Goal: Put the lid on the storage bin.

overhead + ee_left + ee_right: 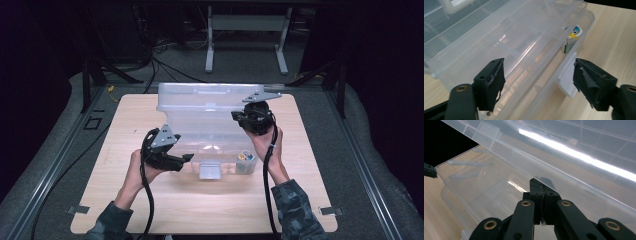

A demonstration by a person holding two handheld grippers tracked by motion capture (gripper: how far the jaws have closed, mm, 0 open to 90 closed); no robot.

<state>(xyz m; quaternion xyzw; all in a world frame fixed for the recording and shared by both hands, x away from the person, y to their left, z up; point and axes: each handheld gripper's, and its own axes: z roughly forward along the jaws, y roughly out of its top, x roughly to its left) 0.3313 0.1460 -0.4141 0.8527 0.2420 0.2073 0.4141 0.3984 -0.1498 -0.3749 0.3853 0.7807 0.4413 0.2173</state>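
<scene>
Wood table, clear box, left hand-held gripper open, right closed, empty.

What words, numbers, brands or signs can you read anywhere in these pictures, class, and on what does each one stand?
No text can be read.
Small carton inside the clear plastic storage box: a round blue-and-white emblem above a yellow band, with print along its green side, too small and blurred to read.
In the high view the same carton is only a speck of colour.

High view above table, facing forward-down; two close claw-mounted views sharing clear box.
</scene>
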